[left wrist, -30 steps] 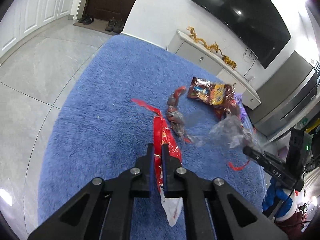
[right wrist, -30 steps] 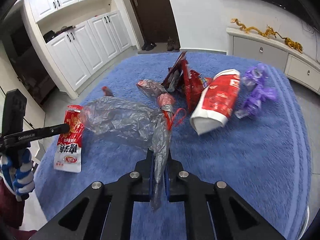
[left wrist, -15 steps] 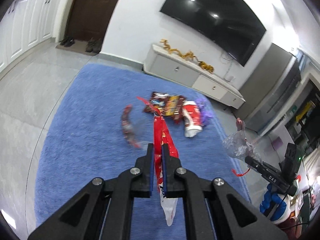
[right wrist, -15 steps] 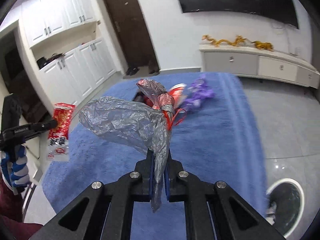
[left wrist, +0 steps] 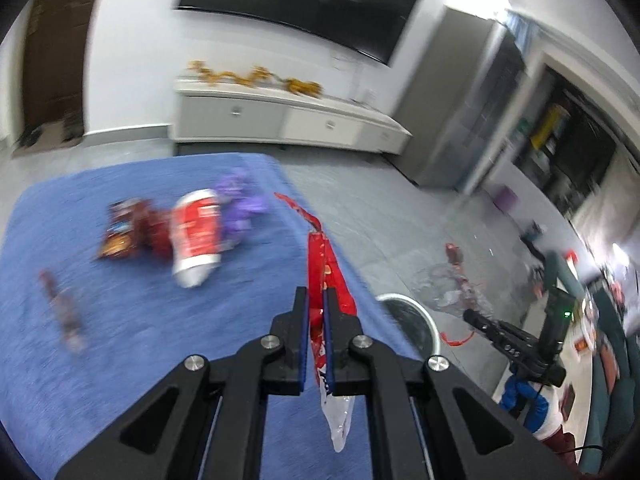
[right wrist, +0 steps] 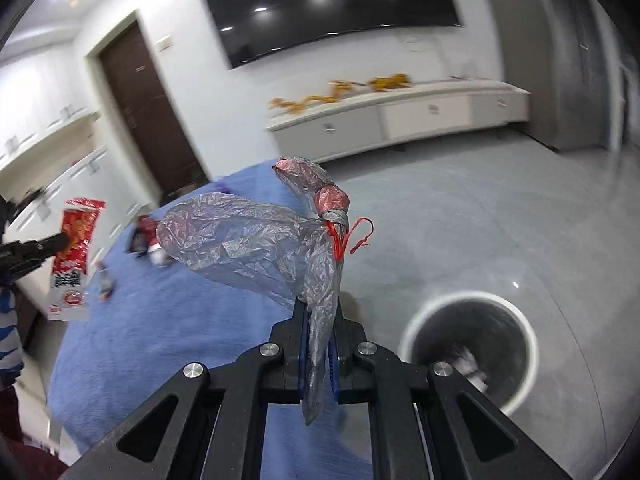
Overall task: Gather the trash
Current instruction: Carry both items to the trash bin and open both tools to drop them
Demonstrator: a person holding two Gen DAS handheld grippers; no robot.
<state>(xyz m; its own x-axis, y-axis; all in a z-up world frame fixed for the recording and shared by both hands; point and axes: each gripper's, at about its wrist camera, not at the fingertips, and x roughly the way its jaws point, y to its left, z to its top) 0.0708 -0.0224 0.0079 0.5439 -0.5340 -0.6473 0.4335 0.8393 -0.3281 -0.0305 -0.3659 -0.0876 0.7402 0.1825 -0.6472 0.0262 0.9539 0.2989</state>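
Above the edge of a blue carpet (left wrist: 132, 320), two hand-held grippers are shown, each carrying one piece of trash. The left gripper (left wrist: 315, 312) is closed to a narrow slit on a red snack wrapper (left wrist: 324, 264); the wrapper is pinched near its middle, its red upper part rising beyond the fingertips and its white lower end hanging down behind them. In the right wrist view the same wrapper (right wrist: 74, 256) is seen at the left margin, held clear of the carpet. The right gripper (right wrist: 319, 320) is likewise closed on a crumpled clear plastic bag (right wrist: 256, 248), whose tail is clamped between the blue-lined fingers; the bag billows up and to the left, and a knotted neck with a red string (right wrist: 352, 236) is carried at its top. In the left wrist view the bag (left wrist: 448, 292) is seen at the tip of the right gripper (left wrist: 472, 318), over the grey tiled floor (left wrist: 400, 216).

A round white-rimmed bin (right wrist: 468, 344) stands on the floor just beside the carpet edge, below and to the right of the right gripper; pale scraps are seen inside it, blurred. Its rim (left wrist: 416, 320) is partly hidden behind the left gripper in the left view. Further trash is left on the carpet: a red and white cup (left wrist: 196, 236) lying on its side, a dark snack packet (left wrist: 124, 234) touching it on the left, a purple wrapper (left wrist: 240, 208) just behind it, and a small blurred wrapper (left wrist: 64, 312) well apart near the left edge. A white low cabinet (left wrist: 280, 120) and a wall-mounted television (left wrist: 304, 4) are visible in the background.
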